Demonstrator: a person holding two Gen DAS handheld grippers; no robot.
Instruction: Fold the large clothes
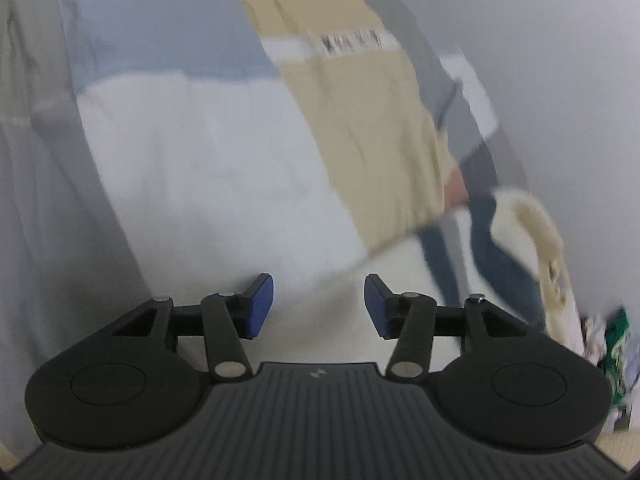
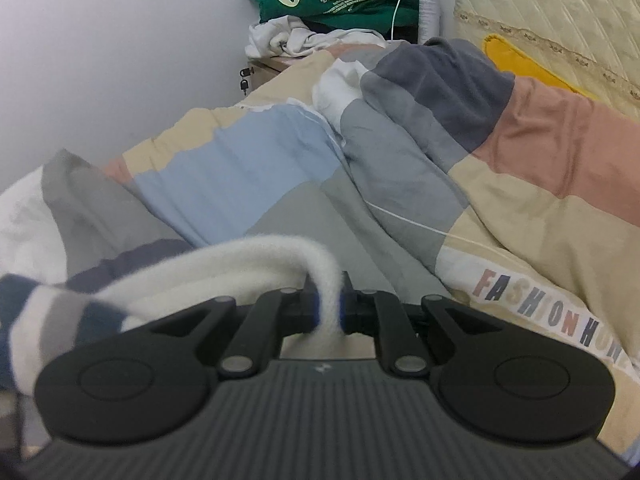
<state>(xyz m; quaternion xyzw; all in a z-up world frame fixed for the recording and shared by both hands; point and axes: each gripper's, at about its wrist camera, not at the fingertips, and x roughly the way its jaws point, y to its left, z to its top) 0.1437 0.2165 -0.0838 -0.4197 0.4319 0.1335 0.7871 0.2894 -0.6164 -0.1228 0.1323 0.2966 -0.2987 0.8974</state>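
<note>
Sweater (image 2: 256, 256), white and fleecy with navy and grey stripes on one part, is held up over the patchwork duvet (image 2: 520, 184) that covers the bed. A thick white fold of it is clamped in the right gripper (image 2: 329, 310), whose jaws are pressed tight on the cloth; from there the garment arches up and hangs away to the left of that view. The right gripper is pointed low along the bed toward the far wall (image 2: 120, 40), where a heap of clothes (image 2: 332, 4) (a green printed top uppermost) is piled on a bedside cabinet (image 2: 264, 68).

In the left wrist view, much blurred, the left gripper (image 1: 319, 306) is seen above a white panel of the duvet (image 1: 224, 184), jaws spread wide with nothing between the blue pads (image 1: 262, 306). The sweater (image 1: 540, 236) shows far to its right, well apart from it, against a plain grey wall (image 1: 560, 80). Bare duvet lies ahead of both grippers.
</note>
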